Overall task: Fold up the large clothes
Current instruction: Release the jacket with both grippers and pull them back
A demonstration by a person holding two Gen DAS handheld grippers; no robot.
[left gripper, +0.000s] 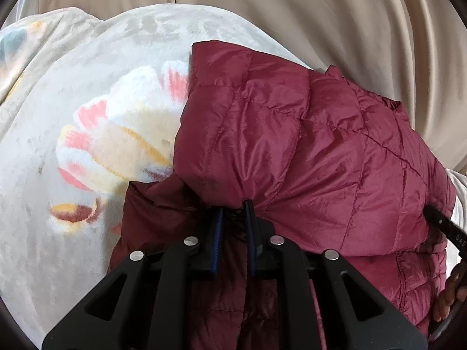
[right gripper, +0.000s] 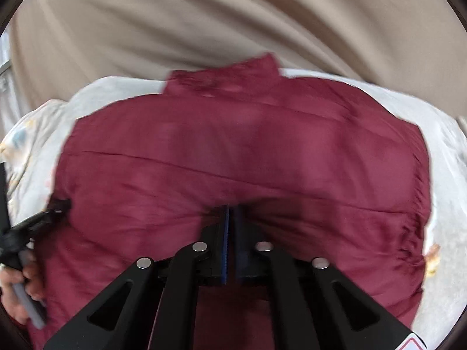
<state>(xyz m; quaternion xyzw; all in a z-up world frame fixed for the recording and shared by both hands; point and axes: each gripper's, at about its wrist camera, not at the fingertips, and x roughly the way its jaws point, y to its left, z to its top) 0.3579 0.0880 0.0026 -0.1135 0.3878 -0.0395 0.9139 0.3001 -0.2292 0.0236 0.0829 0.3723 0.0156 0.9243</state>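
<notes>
Both grippers pinching a maroon puffer jacket over a fleece blanket

The left gripper (left gripper: 233, 205) has its jaws clamped on a bunched fold of the jacket (left gripper: 306, 145), which hides the fingertips; the right gripper (right gripper: 232, 208) has its jaws pressed together on the same jacket, though that view is blurred. The jacket lies on the floral blanket (left gripper: 73, 116), beige curtain (left gripper: 321, 14) behind, hem cut off.

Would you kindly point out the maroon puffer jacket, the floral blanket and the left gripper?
maroon puffer jacket (left gripper: 306, 145): left wrist view, on the quilted folded-over panel.
floral blanket (left gripper: 116, 134): left wrist view, on the flower print beside the jacket.
left gripper (left gripper: 233, 208): left wrist view, between its fingertips, pinching jacket fabric.
</notes>
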